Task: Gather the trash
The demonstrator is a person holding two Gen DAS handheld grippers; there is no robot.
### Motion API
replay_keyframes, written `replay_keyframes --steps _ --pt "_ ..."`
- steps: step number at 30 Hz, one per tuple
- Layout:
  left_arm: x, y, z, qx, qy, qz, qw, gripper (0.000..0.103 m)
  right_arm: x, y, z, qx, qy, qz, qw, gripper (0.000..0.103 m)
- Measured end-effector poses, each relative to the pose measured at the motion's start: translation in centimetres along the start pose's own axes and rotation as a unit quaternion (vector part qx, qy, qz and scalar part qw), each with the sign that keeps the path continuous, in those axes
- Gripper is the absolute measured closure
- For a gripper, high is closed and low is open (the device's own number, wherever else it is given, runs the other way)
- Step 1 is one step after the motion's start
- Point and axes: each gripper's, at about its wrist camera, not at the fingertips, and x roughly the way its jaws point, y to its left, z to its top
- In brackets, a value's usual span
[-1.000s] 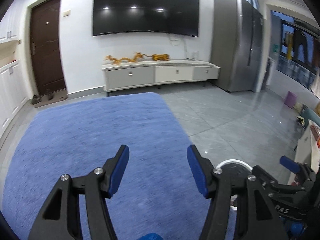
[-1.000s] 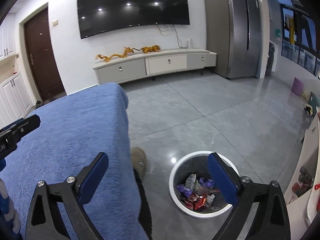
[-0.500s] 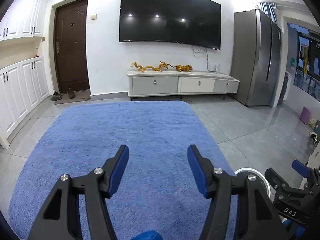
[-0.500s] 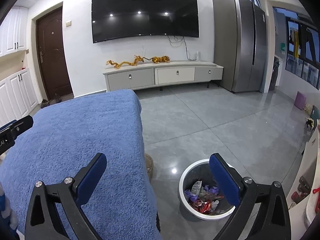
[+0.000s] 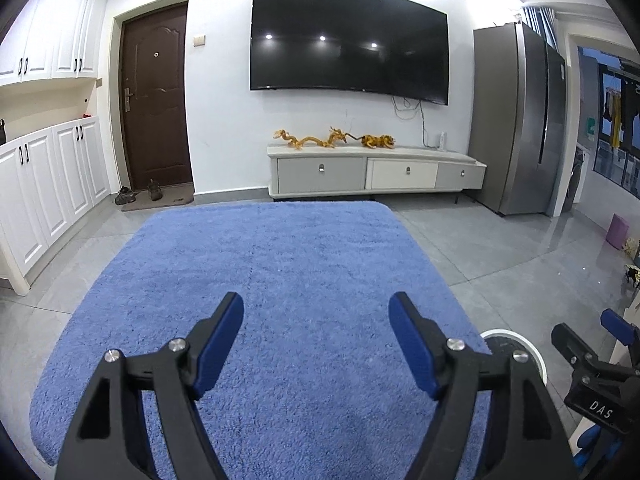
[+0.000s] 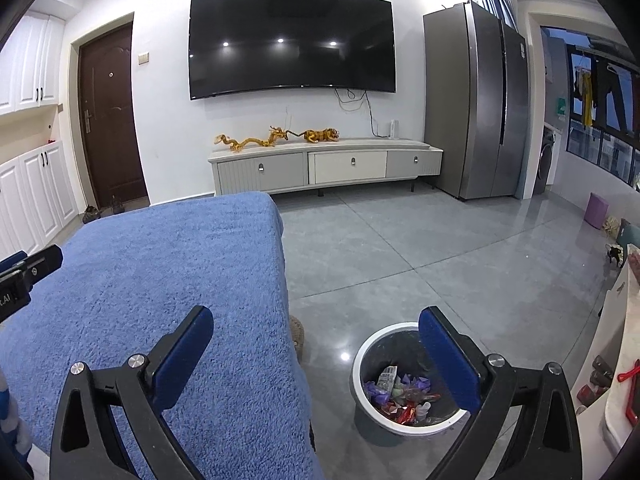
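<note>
A round grey bin with a white rim (image 6: 362,360) stands on the floor to the right of the blue-covered table (image 6: 160,300); it holds several coloured wrappers (image 6: 400,394). My right gripper (image 6: 316,328) is open and empty, above the table's right edge and the bin. My left gripper (image 5: 316,312) is open and empty over the blue cloth (image 5: 280,280). The bin's rim (image 5: 500,334) shows behind the left gripper's right finger. No trash shows on the cloth.
A TV cabinet (image 5: 376,174) with gold dragon figures stands at the far wall under a large TV (image 5: 348,44). A steel fridge (image 6: 476,100) is at the right, a brown door (image 5: 156,100) at the left. Grey tiled floor (image 6: 440,248) surrounds the table.
Both grippers have risen and tilted up, so more of the wall, TV and door shows. Both stay open and empty. The bin sits lower in the right wrist view.
</note>
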Motion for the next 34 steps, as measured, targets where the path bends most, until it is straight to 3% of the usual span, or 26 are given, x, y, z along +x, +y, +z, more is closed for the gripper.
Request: replay_keyframes --steps 34 --pt "-2.4 0.6 0.3 0.001 -0.018 0.011 0.9998 0.029 -2.7 0.1 0.3 0.007 -0.031 0.004 0.999 0.0"
